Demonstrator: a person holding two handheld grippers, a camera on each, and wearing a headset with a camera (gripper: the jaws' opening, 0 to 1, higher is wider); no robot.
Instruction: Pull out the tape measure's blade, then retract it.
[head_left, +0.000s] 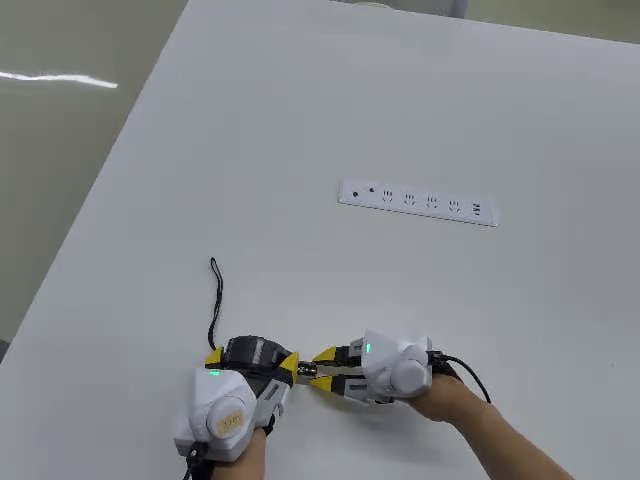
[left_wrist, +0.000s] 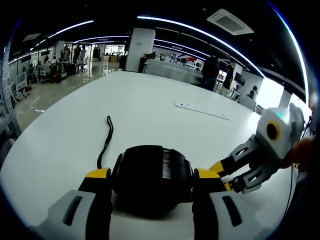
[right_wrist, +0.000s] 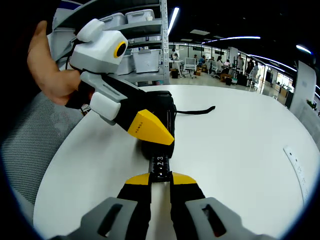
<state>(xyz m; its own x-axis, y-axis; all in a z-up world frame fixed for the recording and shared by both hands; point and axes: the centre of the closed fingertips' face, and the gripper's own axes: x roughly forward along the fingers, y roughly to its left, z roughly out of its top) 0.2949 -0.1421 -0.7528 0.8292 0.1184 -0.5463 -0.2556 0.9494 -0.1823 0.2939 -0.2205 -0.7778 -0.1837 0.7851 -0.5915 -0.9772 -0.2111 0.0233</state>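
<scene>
Both grippers are low at the near edge of my white table (head_left: 300, 120). My left gripper (left_wrist: 152, 175) is clenched around the black tape measure (left_wrist: 150, 165), one yellow-tipped jaw on each side of the case, which sits on the tabletop. My right gripper (right_wrist: 161, 179) is pinched onto the blade (right_wrist: 160, 166), a short stretch out of the case, digits 23 showing. Its wrist strap (head_left: 214, 300) trails away across the table, and a power strip (head_left: 418, 203) lies well beyond
</scene>
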